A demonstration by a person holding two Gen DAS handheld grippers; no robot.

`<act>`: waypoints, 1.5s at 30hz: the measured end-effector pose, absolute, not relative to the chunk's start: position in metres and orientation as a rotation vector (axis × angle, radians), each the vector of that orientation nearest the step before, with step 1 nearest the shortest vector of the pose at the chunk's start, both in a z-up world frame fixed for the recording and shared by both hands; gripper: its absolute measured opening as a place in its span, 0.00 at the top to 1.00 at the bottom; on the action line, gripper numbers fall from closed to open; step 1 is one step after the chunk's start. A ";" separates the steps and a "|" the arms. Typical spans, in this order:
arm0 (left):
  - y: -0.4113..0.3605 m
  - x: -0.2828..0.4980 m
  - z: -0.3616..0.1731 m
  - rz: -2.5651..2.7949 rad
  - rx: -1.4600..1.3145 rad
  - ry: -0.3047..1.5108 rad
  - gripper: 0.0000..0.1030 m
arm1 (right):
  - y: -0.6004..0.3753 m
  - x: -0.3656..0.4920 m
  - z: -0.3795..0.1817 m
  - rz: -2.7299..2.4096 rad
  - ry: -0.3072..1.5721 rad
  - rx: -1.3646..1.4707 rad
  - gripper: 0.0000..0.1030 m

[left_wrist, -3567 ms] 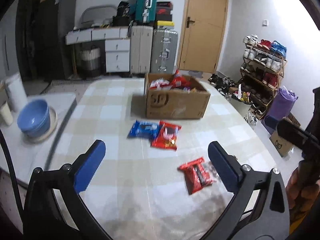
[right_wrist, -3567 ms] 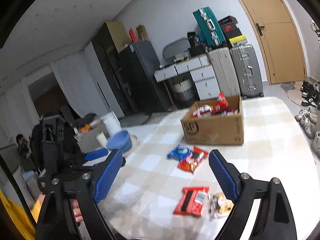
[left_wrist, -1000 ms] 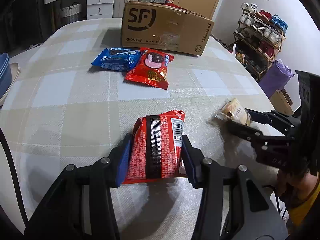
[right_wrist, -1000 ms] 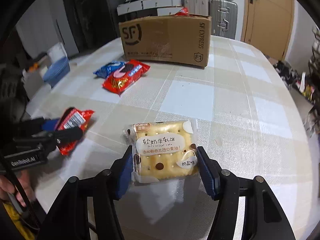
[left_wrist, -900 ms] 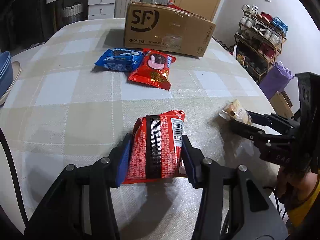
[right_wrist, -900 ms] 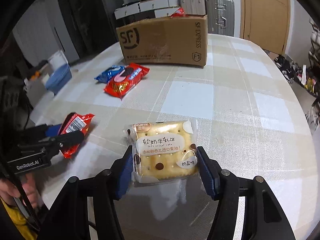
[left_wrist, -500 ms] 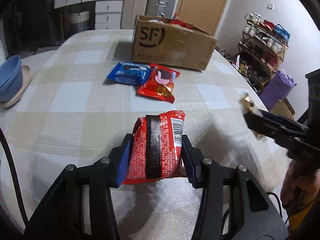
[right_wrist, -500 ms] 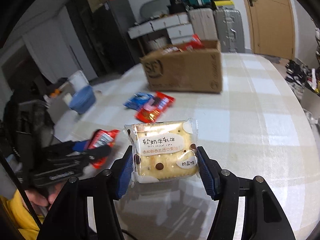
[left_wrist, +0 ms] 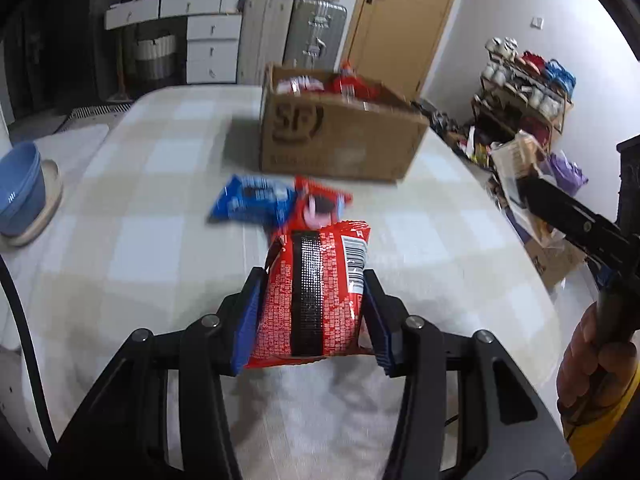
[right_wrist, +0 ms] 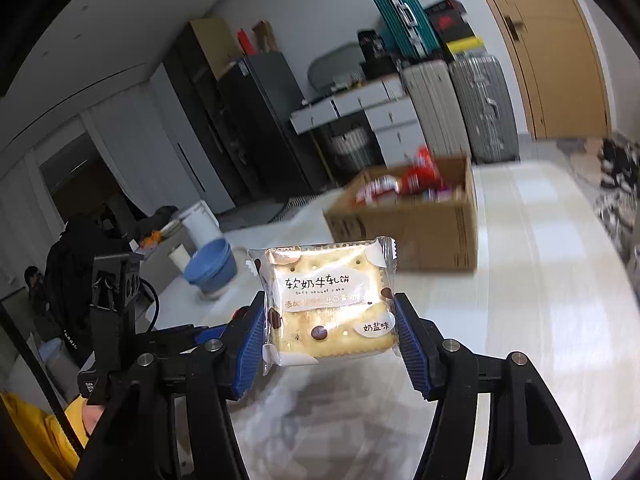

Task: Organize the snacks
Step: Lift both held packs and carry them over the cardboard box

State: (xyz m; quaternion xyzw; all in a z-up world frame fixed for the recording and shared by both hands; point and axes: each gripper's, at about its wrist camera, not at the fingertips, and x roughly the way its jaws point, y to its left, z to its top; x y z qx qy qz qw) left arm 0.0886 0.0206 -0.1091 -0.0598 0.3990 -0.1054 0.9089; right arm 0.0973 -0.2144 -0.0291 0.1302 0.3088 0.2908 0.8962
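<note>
My left gripper (left_wrist: 312,312) is shut on a red snack packet (left_wrist: 316,292) and holds it above the checked table (left_wrist: 144,216). My right gripper (right_wrist: 330,332) is shut on a clear-wrapped nougat biscuit (right_wrist: 328,300), also raised above the table. The open cardboard box (left_wrist: 336,140) with several red snacks inside stands at the far middle; it also shows in the right wrist view (right_wrist: 416,220). A blue packet (left_wrist: 252,200) and a red packet (left_wrist: 320,204) lie in front of the box. The right gripper with its biscuit shows at the right of the left wrist view (left_wrist: 516,168).
Stacked blue bowls (left_wrist: 18,192) sit at the table's left edge, also seen in the right wrist view (right_wrist: 212,264). Suitcases (left_wrist: 296,36), drawers and a door are behind the table. A shoe rack (left_wrist: 524,92) stands at the right.
Both grippers closed on their snacks and have lifted them off the table, rising and moving toward the box. The views now look higher over the table.
</note>
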 end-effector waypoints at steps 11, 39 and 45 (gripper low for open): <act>0.022 0.173 -0.032 -0.212 -0.111 0.725 0.57 | -0.237 0.197 0.027 0.657 0.614 0.404 0.41; -0.045 0.418 -0.070 -0.299 -0.064 0.909 0.57 | -0.217 0.342 -0.040 0.532 0.779 0.312 0.41; -0.048 0.438 -0.088 -0.291 -0.066 0.937 0.57 | -0.220 0.348 -0.053 0.511 0.812 0.281 0.41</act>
